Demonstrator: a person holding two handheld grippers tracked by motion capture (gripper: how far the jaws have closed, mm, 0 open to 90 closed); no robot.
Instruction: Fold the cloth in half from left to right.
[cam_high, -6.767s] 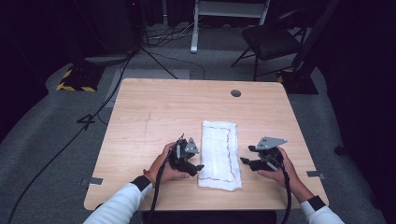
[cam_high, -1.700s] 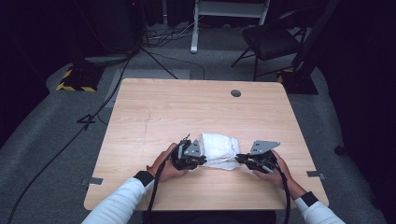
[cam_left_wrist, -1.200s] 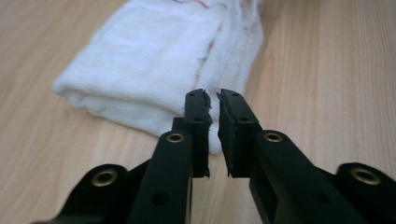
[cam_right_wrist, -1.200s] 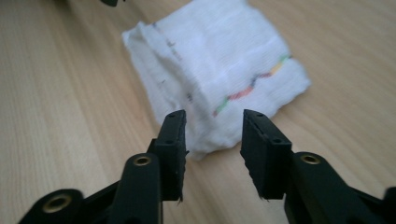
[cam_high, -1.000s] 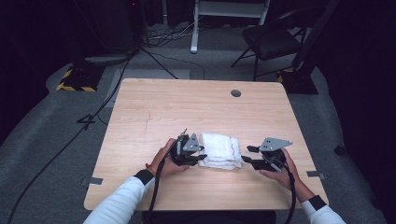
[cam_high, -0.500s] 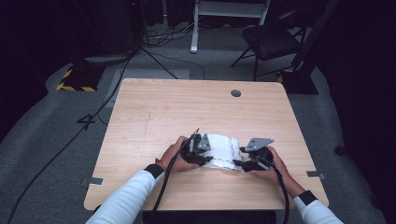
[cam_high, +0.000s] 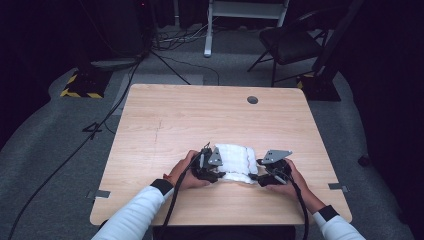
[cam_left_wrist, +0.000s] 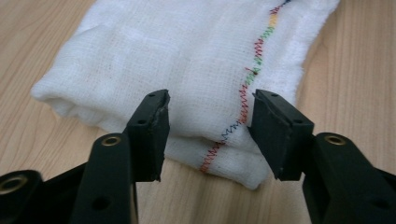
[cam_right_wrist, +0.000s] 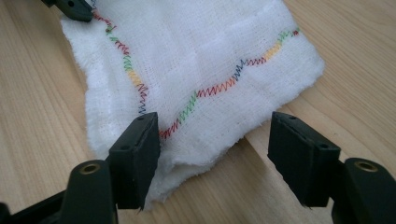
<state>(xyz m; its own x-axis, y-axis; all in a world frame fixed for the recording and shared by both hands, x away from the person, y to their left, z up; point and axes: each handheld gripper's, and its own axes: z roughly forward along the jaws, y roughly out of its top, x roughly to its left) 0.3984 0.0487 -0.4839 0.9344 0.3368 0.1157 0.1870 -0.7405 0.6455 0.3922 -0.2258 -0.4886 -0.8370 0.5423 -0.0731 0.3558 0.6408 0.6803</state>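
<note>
Now the folded cloth (cam_left_wrist: 187, 60) lies just beyond both grippers' parted fingers (cam_right_wrist: 135, 154).

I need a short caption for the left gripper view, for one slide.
Left gripper with jaws open, just released, over the near edge of a folded white cloth with multicoloured zigzag stitching, on a wooden table.

Open tabletop (cam_high: 200, 120) (beyond folded cloth (cam_high: 235, 160))

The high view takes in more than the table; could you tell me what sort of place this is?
Probably a studio or lab set up for recording: a lone wooden table on grey carpet, cables trailing across the floor, a folding chair, dark surroundings.
</note>
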